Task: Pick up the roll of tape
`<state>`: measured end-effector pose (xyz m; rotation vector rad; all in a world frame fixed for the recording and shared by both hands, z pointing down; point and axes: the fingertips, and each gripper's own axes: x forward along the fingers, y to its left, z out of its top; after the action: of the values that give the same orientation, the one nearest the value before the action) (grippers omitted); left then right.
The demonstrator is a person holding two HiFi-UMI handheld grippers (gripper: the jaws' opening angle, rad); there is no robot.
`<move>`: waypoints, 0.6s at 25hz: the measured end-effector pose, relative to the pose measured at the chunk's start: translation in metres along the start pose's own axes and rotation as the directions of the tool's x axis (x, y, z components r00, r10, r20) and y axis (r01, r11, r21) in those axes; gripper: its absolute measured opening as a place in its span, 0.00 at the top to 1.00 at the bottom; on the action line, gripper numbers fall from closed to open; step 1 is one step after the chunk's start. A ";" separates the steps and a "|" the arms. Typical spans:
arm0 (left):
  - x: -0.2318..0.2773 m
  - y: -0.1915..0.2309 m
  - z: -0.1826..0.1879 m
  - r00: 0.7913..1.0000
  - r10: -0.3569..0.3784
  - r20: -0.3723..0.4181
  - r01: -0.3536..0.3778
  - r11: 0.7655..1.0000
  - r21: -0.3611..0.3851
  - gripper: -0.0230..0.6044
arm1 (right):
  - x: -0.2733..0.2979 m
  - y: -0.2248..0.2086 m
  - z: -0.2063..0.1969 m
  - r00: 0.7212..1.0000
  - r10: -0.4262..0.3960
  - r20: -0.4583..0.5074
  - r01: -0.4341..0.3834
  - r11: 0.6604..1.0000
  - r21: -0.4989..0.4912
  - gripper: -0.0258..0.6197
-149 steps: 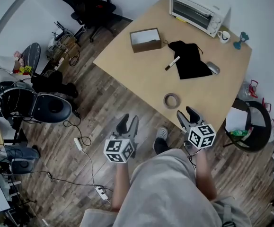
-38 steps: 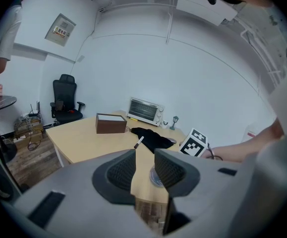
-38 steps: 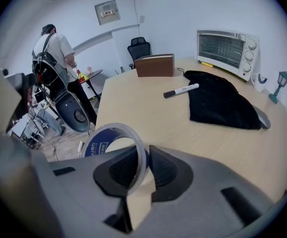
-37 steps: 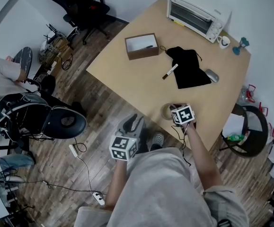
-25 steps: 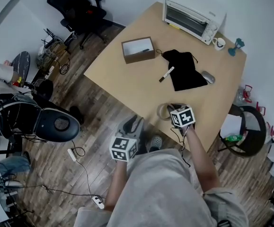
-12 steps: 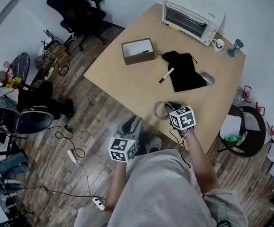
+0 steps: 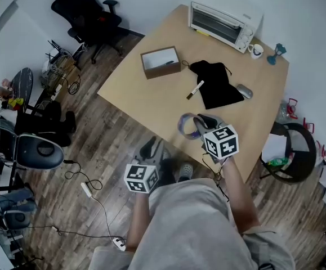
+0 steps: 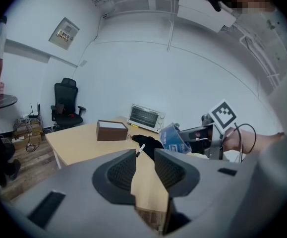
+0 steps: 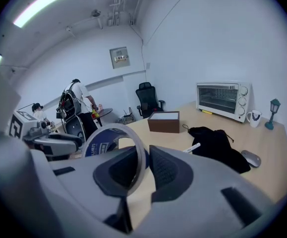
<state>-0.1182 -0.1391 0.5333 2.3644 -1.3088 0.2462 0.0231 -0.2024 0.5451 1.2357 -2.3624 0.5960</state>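
The roll of tape [image 7: 186,126], a pale ring with a blue printed core, hangs in the air over the near edge of the wooden table [image 7: 151,97]. My right gripper [image 7: 199,124] is shut on its wall. In the right gripper view the roll [image 9: 101,145] stands on edge, its rim pinched between the two pads of my right gripper [image 9: 144,158]. My left gripper [image 7: 151,149] hovers lower, over the floor in front of the table, open and with nothing in it. From the left gripper view, past my left gripper [image 8: 144,166], I see the roll [image 8: 174,139] held up at the right.
On the table lie a brown open box [image 7: 160,62], a marker [image 7: 194,89], a black pouch [image 7: 219,83], a mouse [image 7: 244,91], a toaster oven [image 7: 222,18] and a mug [image 7: 255,50]. Office chairs [image 7: 86,16] and cables [image 7: 89,187] crowd the floor at the left.
My right gripper has risen from the tabletop with the tape roll in its jaws, so the roll is now off the table. The left gripper has stayed where it was.
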 end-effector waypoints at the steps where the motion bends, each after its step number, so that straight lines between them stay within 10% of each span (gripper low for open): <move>1: 0.000 0.000 0.000 1.000 0.000 0.000 0.000 1.000 0.001 0.79 | -0.005 0.001 0.005 1.000 0.000 0.020 0.000 1.000 0.005 0.86; 15: 0.002 -0.004 0.020 0.999 0.013 0.050 -0.014 1.000 0.019 0.91 | -0.050 0.000 0.021 0.982 -0.071 0.173 0.054 0.993 0.102 0.85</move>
<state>-0.1147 -0.1475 0.5152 2.3926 -1.3516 0.2064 0.0463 -0.1807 0.5013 1.4549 -2.4517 0.6101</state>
